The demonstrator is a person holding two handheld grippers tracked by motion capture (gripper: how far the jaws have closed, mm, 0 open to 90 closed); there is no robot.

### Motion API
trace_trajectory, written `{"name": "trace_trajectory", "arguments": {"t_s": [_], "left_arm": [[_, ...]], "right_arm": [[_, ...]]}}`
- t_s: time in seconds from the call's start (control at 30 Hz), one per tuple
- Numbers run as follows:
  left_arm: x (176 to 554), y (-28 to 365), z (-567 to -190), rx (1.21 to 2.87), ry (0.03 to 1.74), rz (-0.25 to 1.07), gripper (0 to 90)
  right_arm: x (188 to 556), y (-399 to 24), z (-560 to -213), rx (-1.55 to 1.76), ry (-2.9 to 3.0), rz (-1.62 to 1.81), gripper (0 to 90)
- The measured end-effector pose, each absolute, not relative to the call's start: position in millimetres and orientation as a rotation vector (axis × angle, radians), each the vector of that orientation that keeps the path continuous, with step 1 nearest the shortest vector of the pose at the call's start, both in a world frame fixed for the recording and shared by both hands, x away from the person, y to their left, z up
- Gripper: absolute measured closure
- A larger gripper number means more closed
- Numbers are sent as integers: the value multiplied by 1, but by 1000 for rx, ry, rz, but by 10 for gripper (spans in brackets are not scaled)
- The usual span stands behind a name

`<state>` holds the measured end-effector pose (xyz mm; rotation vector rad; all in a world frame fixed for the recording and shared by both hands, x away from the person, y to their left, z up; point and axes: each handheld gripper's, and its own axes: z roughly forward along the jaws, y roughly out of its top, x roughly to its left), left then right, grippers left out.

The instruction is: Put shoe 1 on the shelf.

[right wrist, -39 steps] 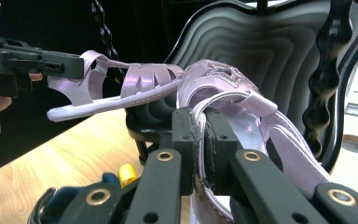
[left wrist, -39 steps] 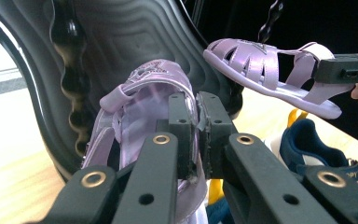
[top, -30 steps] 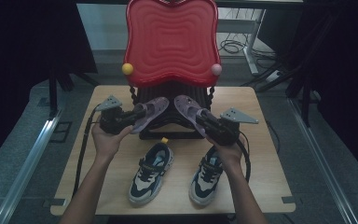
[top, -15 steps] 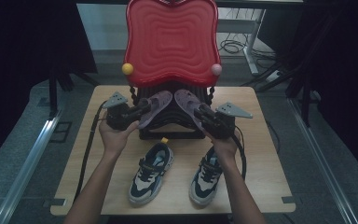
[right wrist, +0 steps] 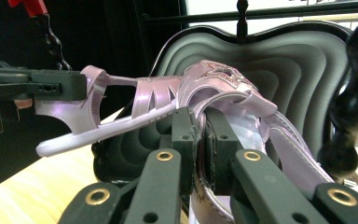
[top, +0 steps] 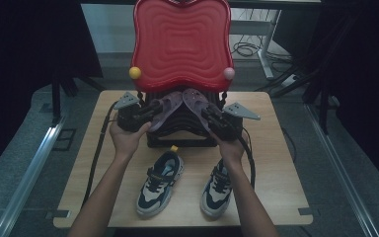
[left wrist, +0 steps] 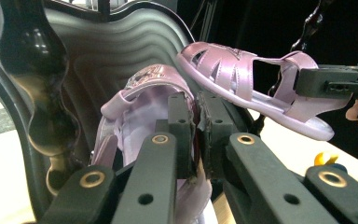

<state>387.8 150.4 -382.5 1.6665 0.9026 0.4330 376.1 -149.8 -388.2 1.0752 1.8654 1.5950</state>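
Both your forearms are reaching forward; left gripper (top: 150,109) and right gripper (top: 207,112) are each clamping a pink sandal (left wrist: 144,112); no readable writing.

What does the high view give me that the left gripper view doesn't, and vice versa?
High view: the left sneaker and right sneaker on the table, and the red wavy panel. Left gripper view: the left tool's jaws clamped on its pink sandal's heel end. Both: the right tool holding the other pink sandal beside it.
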Motion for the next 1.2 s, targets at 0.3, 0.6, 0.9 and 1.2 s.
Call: {"name": "trace_trajectory", "arguments": {"t_s": [0.3, 0.6, 0.9, 1.2], "left_arm": [[392, 146, -383, 1664, 902, 444, 850], [392, 141, -382, 1659, 892, 458, 858], [399, 136, -387, 1660, 898, 473, 859], [402, 134, -390, 1647, 892, 530, 858]], "right_arm": [[383, -144, -388, 1091, 1847, 1595, 844], [385, -141, -389, 1095, 1835, 1593, 844], [390, -134, -388, 1092, 1833, 1588, 844], [396, -125, -388, 1076, 1819, 1565, 844]]}}
